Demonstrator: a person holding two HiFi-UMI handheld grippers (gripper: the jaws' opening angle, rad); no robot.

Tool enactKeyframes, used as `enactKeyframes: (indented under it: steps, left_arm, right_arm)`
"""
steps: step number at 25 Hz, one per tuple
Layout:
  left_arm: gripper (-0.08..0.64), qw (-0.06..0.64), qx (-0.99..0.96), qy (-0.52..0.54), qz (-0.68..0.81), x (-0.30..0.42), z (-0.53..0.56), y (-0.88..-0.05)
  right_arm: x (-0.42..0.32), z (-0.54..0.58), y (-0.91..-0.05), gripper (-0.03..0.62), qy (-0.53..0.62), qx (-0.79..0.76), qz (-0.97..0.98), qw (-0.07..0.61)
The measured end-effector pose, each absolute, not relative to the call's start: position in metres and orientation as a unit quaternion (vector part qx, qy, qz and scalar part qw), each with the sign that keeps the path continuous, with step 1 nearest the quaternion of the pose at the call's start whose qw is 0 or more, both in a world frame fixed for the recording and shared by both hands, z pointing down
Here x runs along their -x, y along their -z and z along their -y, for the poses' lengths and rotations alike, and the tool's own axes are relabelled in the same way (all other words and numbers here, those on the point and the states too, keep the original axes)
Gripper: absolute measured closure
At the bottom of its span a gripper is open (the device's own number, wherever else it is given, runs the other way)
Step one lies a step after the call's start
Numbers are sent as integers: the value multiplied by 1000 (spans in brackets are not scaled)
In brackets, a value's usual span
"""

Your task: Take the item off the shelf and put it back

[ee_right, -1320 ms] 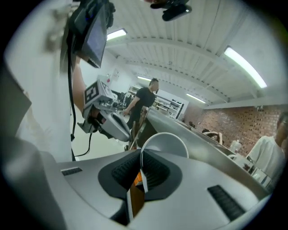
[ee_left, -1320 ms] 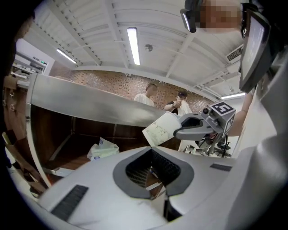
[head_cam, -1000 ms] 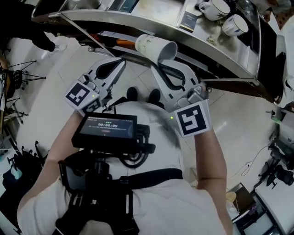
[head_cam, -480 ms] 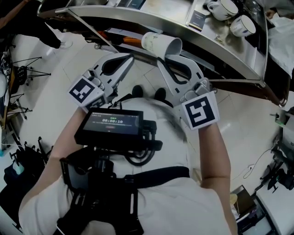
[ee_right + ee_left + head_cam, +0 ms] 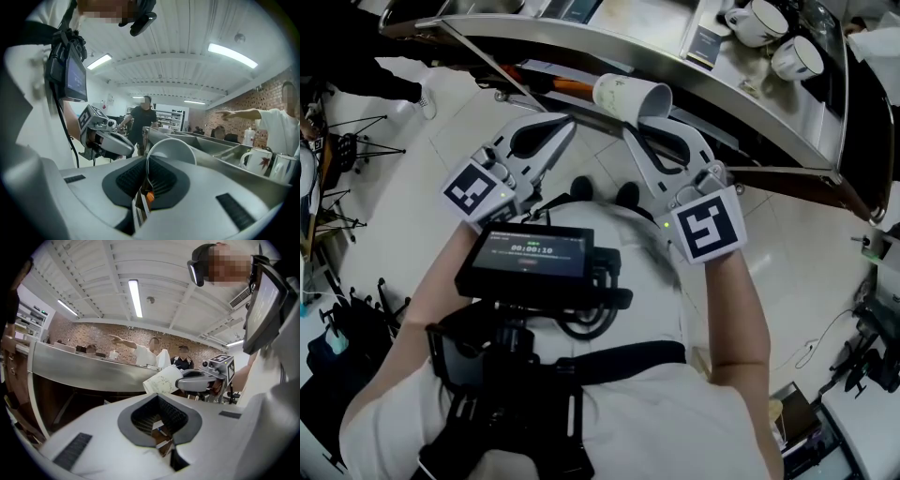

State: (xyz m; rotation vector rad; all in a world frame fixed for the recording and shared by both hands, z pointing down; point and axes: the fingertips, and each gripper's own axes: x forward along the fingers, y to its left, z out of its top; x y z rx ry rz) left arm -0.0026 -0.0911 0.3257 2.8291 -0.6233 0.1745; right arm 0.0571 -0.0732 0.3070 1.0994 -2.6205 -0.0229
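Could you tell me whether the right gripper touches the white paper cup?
Touching: in the right gripper view, the right gripper pinches the white paper cup by its rim.

Steel shelf (image 5: 748,82) — two mugs (image 5: 757,19)

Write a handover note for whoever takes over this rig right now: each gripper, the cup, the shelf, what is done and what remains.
Left gripper: shut, empty, held beside the right one.
Right gripper: shut on the rim of the white paper cup, which is tipped on its side, mouth towards the gripper.
Steel shelf: the cup is off it, in the air in front of its edge; two white mugs stand on it.
Done: cup taken off.
Left: set the cup back on the shelf, release.
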Motion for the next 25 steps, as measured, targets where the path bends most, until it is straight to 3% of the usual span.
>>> enactKeyframes:
  steps: [25]
  left_arm:
    - [551,120,-969,-47,210,2,92,-320]
  right_arm:
    - [-55,74,-306,571,11,-384,912,144]
